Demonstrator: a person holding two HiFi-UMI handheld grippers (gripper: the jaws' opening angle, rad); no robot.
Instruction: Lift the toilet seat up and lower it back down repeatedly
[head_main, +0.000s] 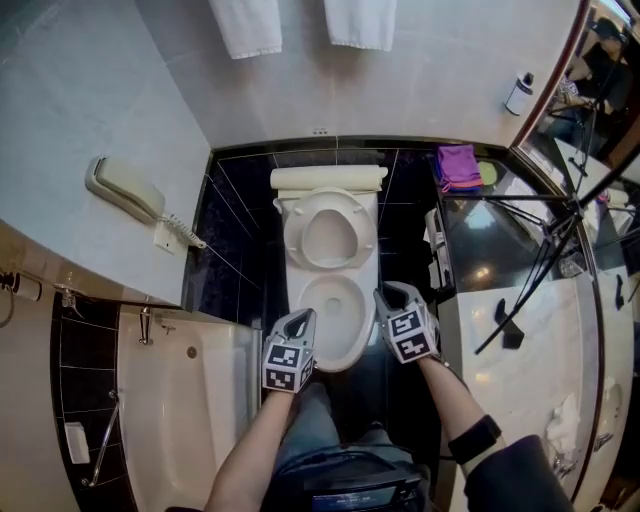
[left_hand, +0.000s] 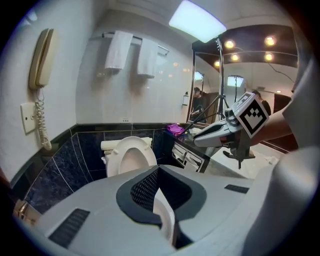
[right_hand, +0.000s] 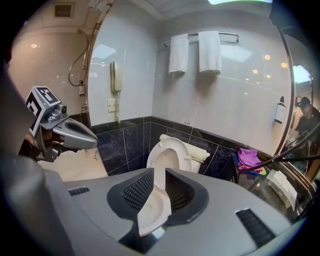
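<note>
At bowl (head_main: 345, 358) front w/ toilet seat (head_main: 330, 232) upright, I see left gripper (head_main: 304, 318) & right gripper (head_main: 387, 294) jaws apart, clamping nothing.

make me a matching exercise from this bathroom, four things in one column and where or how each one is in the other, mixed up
Things:
1. cream corded wall telephone
2. purple folded cloth
3. pair of white towels
4. white plastic toilet seat

Place or state:
a. raised upright, leaning back toward the white tank
b. mounted on the pale side wall, left of the toilet bowl in the head view
c. lying on the dark ledge to the right of the tank
d. hanging high on the back wall above the tank

Pairs: 1-b, 2-c, 3-d, 4-a
</note>
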